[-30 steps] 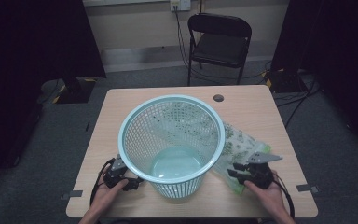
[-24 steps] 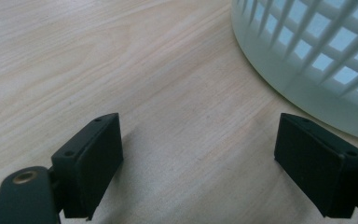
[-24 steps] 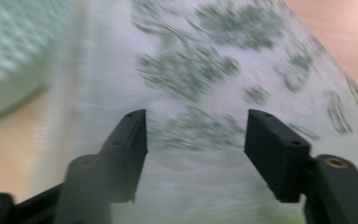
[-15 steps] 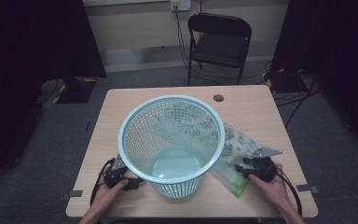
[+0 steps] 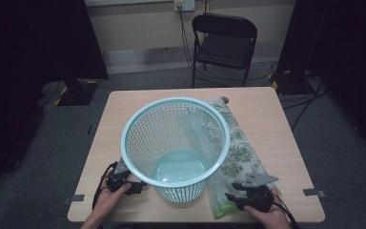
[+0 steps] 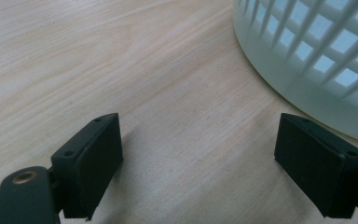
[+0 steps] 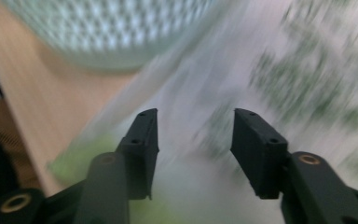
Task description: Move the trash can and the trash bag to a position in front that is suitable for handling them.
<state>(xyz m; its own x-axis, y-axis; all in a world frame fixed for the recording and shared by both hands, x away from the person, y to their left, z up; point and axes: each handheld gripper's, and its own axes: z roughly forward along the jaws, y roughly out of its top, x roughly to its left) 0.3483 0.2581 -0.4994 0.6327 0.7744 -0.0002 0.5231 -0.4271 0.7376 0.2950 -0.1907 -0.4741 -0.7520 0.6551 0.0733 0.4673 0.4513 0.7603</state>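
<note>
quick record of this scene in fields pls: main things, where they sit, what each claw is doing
table: light wood top
basket: pale blue mesh basket, upright, mid table
bag: clear bag with green leaf print, flat on the table at the basket's right, partly behind it
left claw: low over bare wood beside the basket's base, jaws wide apart, nothing between them
right claw: over the bag's near end, jaws apart and just opened wider, not gripping
chair: black folding chair beyond the table

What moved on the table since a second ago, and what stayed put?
The right tongs slid back along the leafy plastic bag toward its near end by the table edge. Their jaws have just been opening and now stand apart over the bag, not pinching it. The left tongs stayed open beside the basket, which didn't move.
</note>
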